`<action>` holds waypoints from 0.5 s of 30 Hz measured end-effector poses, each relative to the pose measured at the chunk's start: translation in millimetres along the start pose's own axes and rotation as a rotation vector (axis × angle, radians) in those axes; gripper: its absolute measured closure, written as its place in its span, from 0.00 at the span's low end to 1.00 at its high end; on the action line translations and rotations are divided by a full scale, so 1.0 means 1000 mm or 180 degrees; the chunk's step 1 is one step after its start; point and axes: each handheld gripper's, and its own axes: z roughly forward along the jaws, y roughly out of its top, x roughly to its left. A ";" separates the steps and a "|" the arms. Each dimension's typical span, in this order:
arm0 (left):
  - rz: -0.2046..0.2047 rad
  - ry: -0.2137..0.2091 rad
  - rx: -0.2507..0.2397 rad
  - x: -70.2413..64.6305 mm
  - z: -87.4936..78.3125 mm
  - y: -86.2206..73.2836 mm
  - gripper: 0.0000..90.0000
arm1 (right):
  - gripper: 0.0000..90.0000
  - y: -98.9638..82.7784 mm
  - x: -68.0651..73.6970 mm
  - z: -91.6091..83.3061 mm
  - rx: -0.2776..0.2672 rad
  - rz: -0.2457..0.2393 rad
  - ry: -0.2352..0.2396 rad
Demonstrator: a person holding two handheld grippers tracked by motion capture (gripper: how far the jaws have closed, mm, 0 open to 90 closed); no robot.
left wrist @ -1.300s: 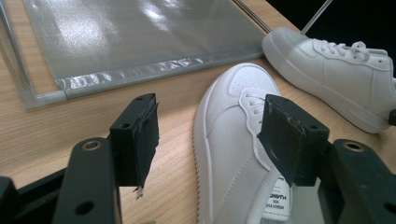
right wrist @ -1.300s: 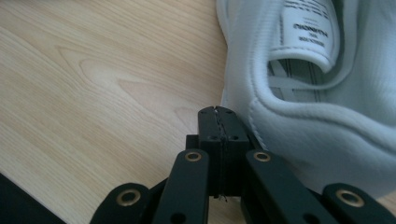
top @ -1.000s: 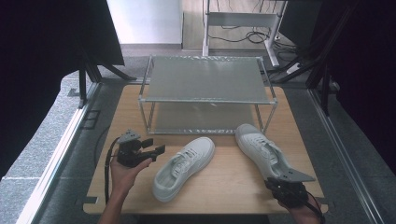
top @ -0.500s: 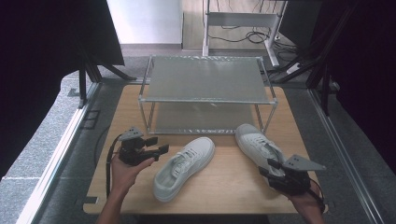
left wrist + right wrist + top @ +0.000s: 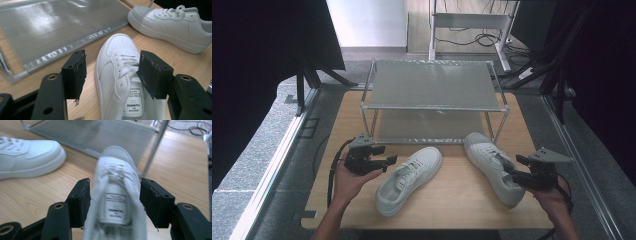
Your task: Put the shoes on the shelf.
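Two white sneakers lie on the wooden table in front of a metal rack. In the high view the left sneaker (image 5: 409,180) points diagonally toward the rack, and my left gripper (image 5: 388,161) is open just left of its heel end. From the left gripper view, that sneaker (image 5: 120,75) lies ahead between the open jaws (image 5: 112,72). The right sneaker (image 5: 493,166) lies at the right. My right gripper (image 5: 515,169) is open at its heel. In the right gripper view the blurred sneaker (image 5: 115,192) sits between the spread pads (image 5: 80,202).
A two-shelf metal rack (image 5: 432,85) with mesh shelves stands at the back of the table (image 5: 452,210). Its lower shelf (image 5: 62,22) lies just beyond the sneakers, and a rack leg (image 5: 153,147) rises close to the right sneaker's toe. Cables and dark stands surround the table.
My right gripper has moved forward and up from the table's near edge to straddle the right sneaker's heel. The left gripper has edged slightly toward the left sneaker.
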 end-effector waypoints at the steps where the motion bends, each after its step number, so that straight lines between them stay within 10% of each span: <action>1: 0.0010 -0.0007 0.0056 0.000 0.003 -0.003 0.45 | 0.46 -0.003 -0.005 0.001 0.0016 0.0063 -0.0017; 15: 0.0206 -0.0013 0.0433 -0.007 0.024 -0.013 0.46 | 0.47 -0.014 -0.020 0.017 0.0125 0.0251 0.0023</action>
